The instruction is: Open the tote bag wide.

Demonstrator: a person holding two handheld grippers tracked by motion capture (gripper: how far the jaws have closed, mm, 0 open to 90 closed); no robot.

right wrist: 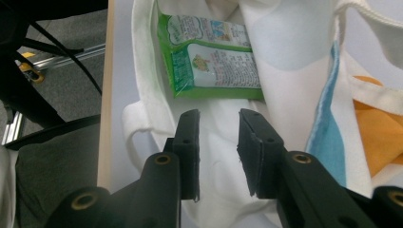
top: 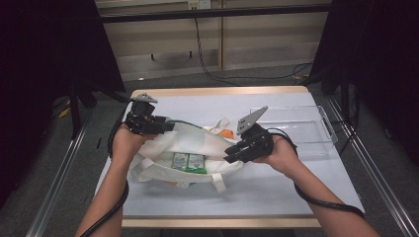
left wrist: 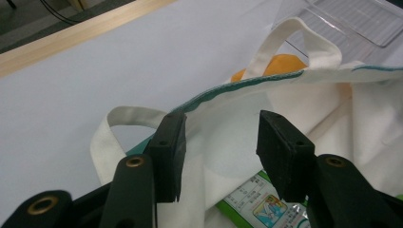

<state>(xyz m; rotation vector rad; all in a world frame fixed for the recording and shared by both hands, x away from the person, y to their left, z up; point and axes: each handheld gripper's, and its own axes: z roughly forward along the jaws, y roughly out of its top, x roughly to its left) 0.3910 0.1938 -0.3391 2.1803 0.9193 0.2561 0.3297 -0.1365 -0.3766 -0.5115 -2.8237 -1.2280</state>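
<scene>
A cream tote bag (top: 192, 143) lies on its side in the middle of the white table (top: 276, 182). Green printed cartons (top: 188, 162) show in its mouth, and something orange (top: 226, 133) peeks out at its far edge. My left gripper (top: 167, 126) is at the bag's upper left rim. In the left gripper view its jaws stand apart around the teal-trimmed rim (left wrist: 237, 88), and the pads do not press the cloth. My right gripper (top: 233, 153) is at the bag's right side. Its jaws (right wrist: 218, 142) stand slightly apart over white cloth, just short of a green carton (right wrist: 209, 57).
A clear plastic tray (top: 296, 128) sits at the back right of the table. A bag handle (top: 217, 183) sticks out toward the front edge. Dark frames and cables stand on the floor around the table.
</scene>
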